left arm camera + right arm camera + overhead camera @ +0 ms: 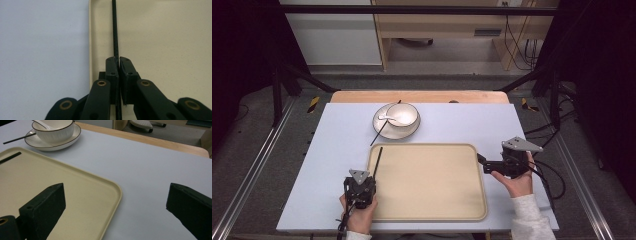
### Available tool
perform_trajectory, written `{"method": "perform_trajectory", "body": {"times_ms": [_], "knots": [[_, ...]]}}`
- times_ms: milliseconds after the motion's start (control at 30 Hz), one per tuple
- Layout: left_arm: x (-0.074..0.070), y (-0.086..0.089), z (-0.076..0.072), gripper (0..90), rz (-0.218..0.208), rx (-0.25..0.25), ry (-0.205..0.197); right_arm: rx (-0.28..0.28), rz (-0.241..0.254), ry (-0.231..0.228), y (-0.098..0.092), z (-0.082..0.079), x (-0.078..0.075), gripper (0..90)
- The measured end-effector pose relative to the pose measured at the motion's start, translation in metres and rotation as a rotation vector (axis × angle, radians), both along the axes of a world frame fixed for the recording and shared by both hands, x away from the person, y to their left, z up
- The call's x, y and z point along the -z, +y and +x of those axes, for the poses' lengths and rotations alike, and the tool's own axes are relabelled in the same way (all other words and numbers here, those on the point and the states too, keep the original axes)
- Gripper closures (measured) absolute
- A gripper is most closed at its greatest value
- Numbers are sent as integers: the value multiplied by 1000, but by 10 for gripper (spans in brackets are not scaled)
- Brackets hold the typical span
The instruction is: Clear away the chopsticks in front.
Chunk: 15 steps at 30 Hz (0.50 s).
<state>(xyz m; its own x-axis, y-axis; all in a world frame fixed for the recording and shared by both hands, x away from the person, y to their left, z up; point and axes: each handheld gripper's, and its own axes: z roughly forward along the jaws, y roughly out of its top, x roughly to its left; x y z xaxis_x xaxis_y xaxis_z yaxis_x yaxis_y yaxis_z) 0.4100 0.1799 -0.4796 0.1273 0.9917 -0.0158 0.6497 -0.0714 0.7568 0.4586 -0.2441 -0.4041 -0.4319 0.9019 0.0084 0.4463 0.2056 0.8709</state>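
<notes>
A: What does the left gripper have?

B: A thin black chopstick. The jaws are closed tight on it, pads pressed against its sides, and the stick runs straight ahead from the fingertips over the left edge of the tray. It is slim, straight and matt, with a faint ribbed look along its length.

A: And from above?

B: In the high view the left gripper sits at the tray's near left corner, with the chopstick pointing away from it along the tray's left rim. A second chopstick lies farther ahead, leaning on the plate.

A: The tray itself?

B: Beige, rectangular, rounded corners, a low raised rim, a smooth and faintly speckled surface.

A: What else is ahead of the gripper?

B: A white plate with a dark rim line, a ribbed white bowl standing on it, and a white spoon lying in the bowl.

A: The right gripper?

B: Its jaws stand wide apart with nothing between them. It sits just off the tray's right edge, pointing in toward it; in its own view the tray's corner lies between the two black pads.

A: The surface?

B: A pale blue-grey matt desk with a wooden edge at the far side. Beyond it are grey floor, pale wooden furniture, black frame bars and cables.
</notes>
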Motion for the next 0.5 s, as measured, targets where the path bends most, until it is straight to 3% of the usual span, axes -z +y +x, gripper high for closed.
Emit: {"method": "perform_trajectory", "body": {"times_ms": [133, 500], "knots": [[-1, 2, 1, 837, -3, 11, -1, 0, -2, -2, 0, 0, 0, 28], [-28, 15, 14, 694, -53, 98, -81, 8, 4, -6, -3, -1, -2, 28]]}}
